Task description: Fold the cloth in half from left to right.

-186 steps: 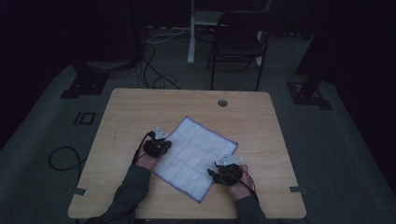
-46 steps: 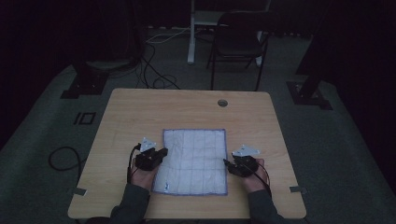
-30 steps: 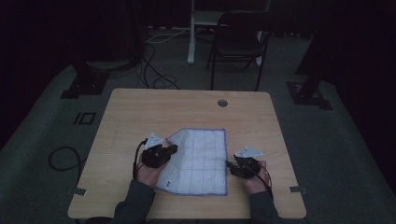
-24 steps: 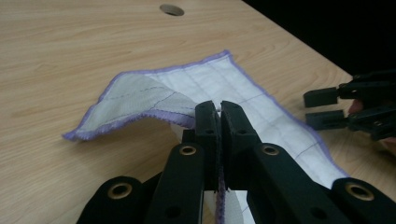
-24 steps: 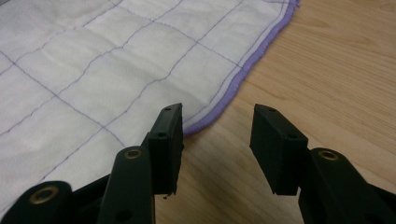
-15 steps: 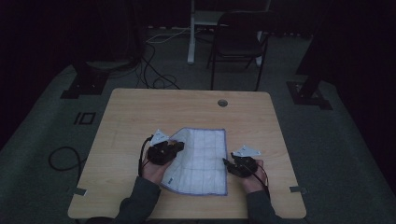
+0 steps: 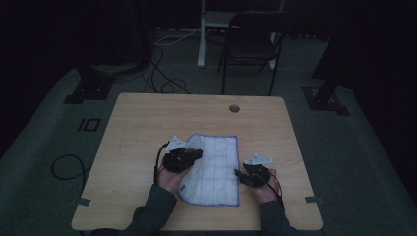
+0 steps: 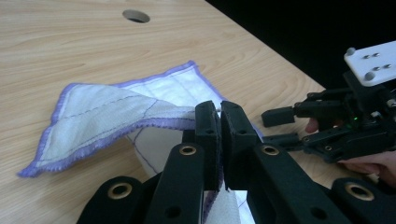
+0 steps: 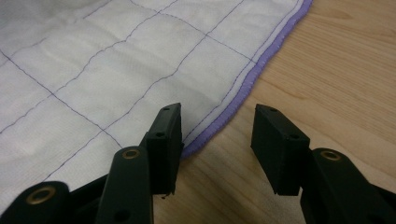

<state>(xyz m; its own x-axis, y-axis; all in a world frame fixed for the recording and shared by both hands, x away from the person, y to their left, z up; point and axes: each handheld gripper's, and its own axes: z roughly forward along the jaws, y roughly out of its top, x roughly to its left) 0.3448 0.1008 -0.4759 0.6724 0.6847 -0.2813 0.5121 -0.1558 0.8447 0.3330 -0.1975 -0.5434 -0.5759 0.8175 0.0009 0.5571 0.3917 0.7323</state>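
High view shows a pale wooden table (image 7: 147, 123) in a dark room, a chair (image 7: 251, 44) at twelve o'clock, the cloth (image 7: 216, 167) near six, left gripper (image 7: 183, 158) clamped on its lifted edge, right gripper (image 7: 241, 174) apart beside its hem.

Cloth (image 8: 102, 119): white woven fabric, matt, quilted with thin stitched lines, purple overlocked hem. Table (image 7: 147, 123): light wood-grain top, smooth, satin. Left gripper (image 8: 220, 112): black matt plastic, brass-coloured rivets.
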